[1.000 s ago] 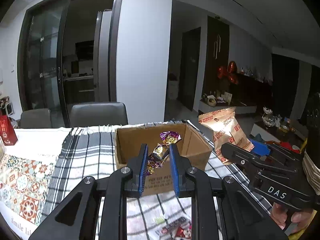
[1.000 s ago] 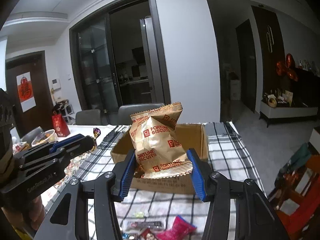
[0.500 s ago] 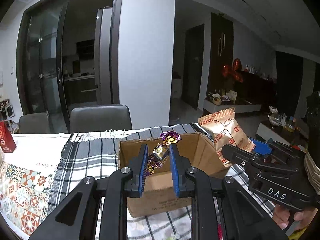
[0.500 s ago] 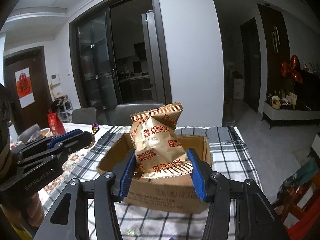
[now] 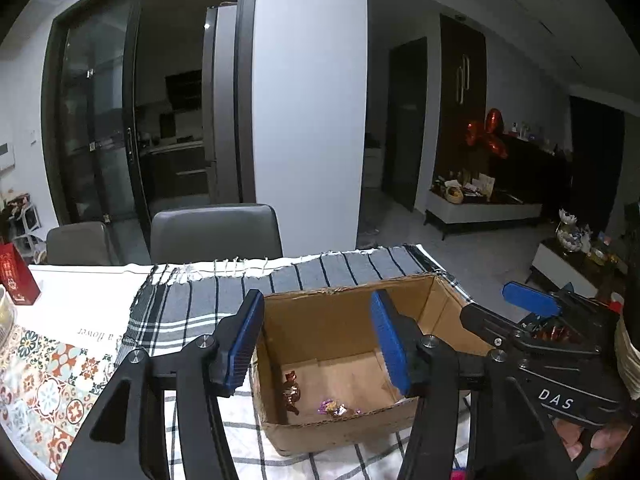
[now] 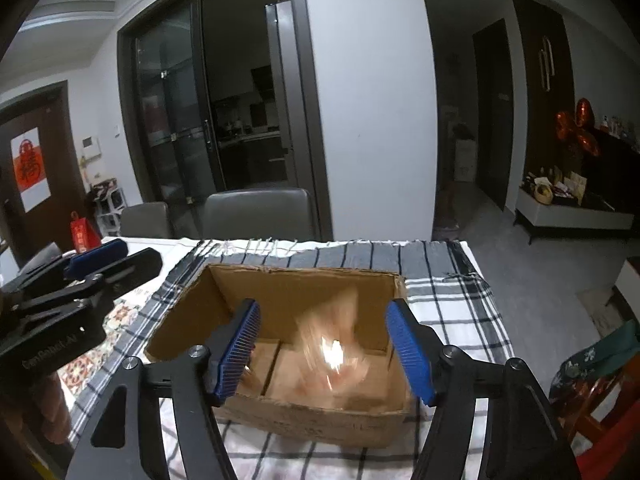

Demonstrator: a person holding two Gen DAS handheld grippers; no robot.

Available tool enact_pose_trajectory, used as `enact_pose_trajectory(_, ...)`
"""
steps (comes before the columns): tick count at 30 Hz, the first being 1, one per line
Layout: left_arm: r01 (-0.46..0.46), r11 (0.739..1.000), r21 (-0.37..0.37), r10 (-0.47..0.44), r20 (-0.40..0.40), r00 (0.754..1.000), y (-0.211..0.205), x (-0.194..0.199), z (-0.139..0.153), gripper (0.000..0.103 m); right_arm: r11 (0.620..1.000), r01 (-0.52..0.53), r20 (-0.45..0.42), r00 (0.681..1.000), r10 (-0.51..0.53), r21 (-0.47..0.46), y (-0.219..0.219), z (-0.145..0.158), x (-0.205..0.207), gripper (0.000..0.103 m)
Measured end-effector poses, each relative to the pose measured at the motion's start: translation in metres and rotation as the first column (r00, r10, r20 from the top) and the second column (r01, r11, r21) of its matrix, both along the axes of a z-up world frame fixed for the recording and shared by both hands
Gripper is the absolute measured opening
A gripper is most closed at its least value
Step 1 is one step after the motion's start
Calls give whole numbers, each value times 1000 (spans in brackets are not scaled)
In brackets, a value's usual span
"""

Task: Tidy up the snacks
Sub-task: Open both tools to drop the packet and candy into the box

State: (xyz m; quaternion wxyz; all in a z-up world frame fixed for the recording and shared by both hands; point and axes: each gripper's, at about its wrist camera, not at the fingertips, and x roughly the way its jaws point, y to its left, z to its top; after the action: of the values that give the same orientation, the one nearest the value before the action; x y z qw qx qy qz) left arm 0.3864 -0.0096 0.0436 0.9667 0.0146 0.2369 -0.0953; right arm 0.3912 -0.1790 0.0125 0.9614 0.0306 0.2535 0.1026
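Note:
An open cardboard box (image 5: 440, 292) sits on a plaid cloth; it also shows in the right wrist view (image 6: 304, 276). My left gripper (image 5: 320, 344) is open and empty above the box. Wrapped candies, purple-gold (image 5: 334, 407) and red-brown (image 5: 291, 390), lie on the box floor. My right gripper (image 6: 324, 354) is open above the box. A tan biscuit packet (image 6: 334, 344) is a motion blur between and below its fingers, inside the box. The right gripper shows in the left wrist view (image 5: 528, 304), the left gripper in the right wrist view (image 6: 96, 254).
The plaid cloth (image 5: 192, 312) covers the table, with a patterned mat (image 5: 48, 384) to the left. A red gift bag (image 5: 16, 276) stands at far left. Two grey chairs (image 5: 216, 232) stand behind the table. A pink wrapper (image 5: 458, 474) lies at the near edge.
Both grippers have opened above the box. The candy dropped from the left gripper onto the box floor. The biscuit packet left the right gripper and is falling into the box.

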Motion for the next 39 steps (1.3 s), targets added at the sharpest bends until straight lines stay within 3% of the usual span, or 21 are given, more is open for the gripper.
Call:
enact_pose_trajectory(4,-5,1000,27,4,21,1000,0,-18,1,56,1000,-10,38,999,11,-25,3,4,-20,67)
enact_pose_trajectory(18,-13,1000,17,12,73,997,16,-102,12,61,995,-98,94,991,97,12,14,21,-92,66)
enact_pose_trajectory(32,-28,997,71,21,101,995,23,-173,-4,61,987,-161,88,983,161,-11,24,2,-148,66)
enact_pose_trajectory(39,-19,996,84,12,77,997,26,-198,-27,61,978,-201,56,977,204,-62,35,-19,-168,66)
